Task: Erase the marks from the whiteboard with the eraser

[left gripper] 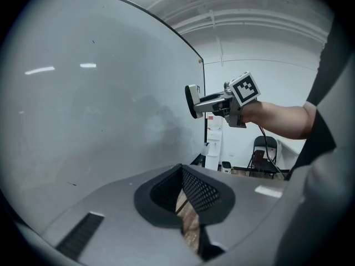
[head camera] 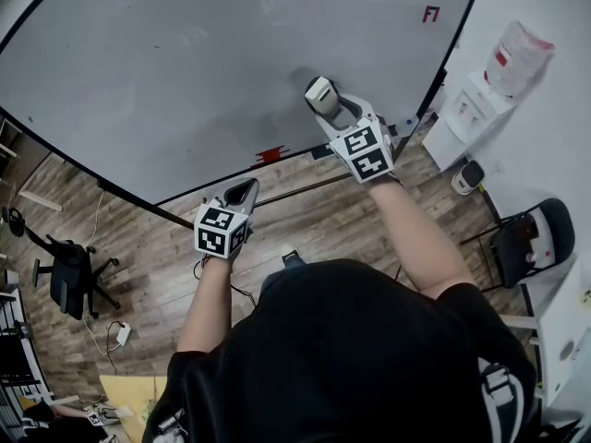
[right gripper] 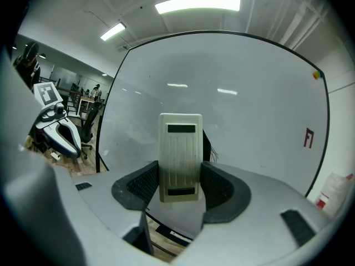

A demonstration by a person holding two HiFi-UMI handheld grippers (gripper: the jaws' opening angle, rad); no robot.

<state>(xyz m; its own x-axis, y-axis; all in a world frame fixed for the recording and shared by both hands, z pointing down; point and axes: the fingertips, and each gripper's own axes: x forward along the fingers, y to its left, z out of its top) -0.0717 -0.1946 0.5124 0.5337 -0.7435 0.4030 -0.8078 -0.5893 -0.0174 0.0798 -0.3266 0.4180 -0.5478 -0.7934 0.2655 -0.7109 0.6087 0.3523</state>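
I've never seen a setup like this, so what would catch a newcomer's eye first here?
The huge whiteboard fills the upper left of the head view, nearly clean but for a small red mark near its right edge. In front of it the right gripper is clamped on a pale ribbed eraser, while the left gripper hangs lower, shut and empty.

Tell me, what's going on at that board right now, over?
Right gripper shut on eraser, held up at whiteboard. Left gripper shut, empty, low. Red mark near board's right edge unwiped; nothing in the way.
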